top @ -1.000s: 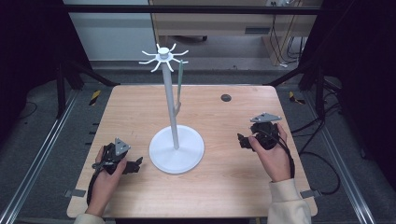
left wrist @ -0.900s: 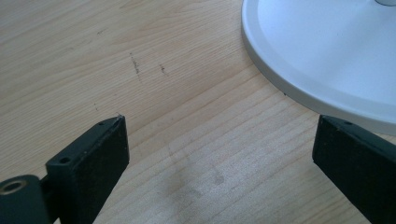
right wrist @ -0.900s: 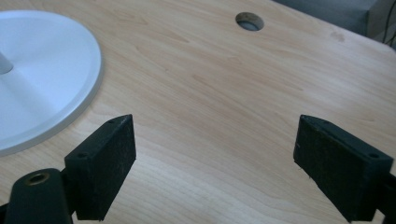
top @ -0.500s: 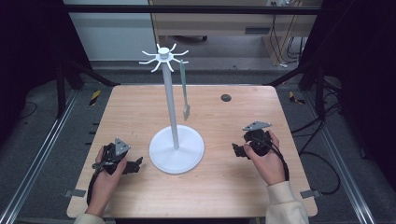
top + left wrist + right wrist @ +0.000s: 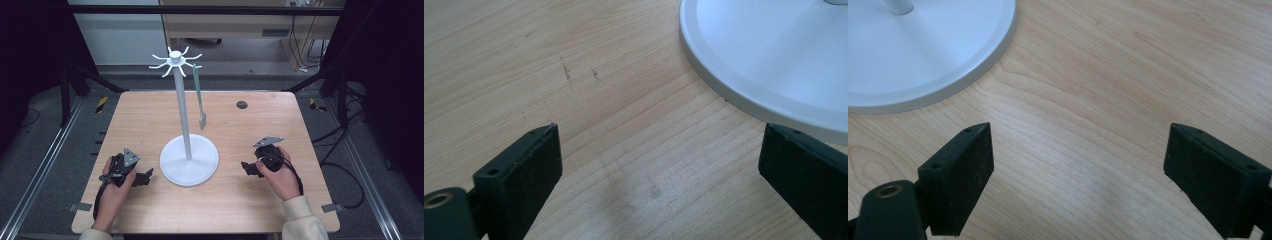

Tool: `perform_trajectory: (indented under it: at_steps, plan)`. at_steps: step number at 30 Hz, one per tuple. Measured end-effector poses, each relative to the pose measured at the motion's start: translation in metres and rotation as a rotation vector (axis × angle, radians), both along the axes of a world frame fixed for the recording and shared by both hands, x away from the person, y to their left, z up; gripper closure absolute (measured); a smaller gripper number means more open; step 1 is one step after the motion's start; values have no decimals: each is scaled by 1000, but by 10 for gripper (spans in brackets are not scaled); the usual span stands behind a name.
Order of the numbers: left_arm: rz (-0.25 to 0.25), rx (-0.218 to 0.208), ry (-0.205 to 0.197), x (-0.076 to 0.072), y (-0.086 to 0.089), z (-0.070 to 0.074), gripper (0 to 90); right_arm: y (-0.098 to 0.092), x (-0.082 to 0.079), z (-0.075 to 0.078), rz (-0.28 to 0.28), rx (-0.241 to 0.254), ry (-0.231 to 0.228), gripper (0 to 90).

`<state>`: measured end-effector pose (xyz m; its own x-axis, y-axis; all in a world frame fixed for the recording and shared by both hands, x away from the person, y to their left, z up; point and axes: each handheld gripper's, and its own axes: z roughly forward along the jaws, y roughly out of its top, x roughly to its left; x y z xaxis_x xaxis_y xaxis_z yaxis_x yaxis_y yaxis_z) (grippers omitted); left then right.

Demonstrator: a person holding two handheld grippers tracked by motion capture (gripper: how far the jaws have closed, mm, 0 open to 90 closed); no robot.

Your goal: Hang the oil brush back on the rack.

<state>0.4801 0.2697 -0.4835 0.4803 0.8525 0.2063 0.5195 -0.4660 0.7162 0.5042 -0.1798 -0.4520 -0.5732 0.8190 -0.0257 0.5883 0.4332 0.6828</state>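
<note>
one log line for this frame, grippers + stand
left gripper: open, empty | right gripper: open, empty | white stand: upright between them | green utensil: hanging

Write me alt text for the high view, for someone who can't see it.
A white stand with hooked arms at its top stands mid-table, a slim green utensil hanging from one arm. A person's hands rest on the wooden table either side of its round base, the left gripper and right gripper both pointing toward it, holding nothing.
</note>
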Motion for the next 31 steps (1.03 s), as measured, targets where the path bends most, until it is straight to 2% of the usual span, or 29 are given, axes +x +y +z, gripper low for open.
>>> perform_trajectory:
  at_steps: [8,12,16,19,31]
  plan:
    - [0,1,-1,0,0,0,33,6,0,-6,29,28,8,131]
    - [-1,3,0,0,0,0,33,13,-1,-10,56,30,-2,131]
    - [-3,5,0,0,0,0,33,19,-1,-17,78,34,10,131]
    - [-3,5,1,0,-1,0,33,23,-2,-21,99,22,-3,133]
    - [-3,3,1,0,-1,-1,33,30,-4,-35,135,72,-15,125]
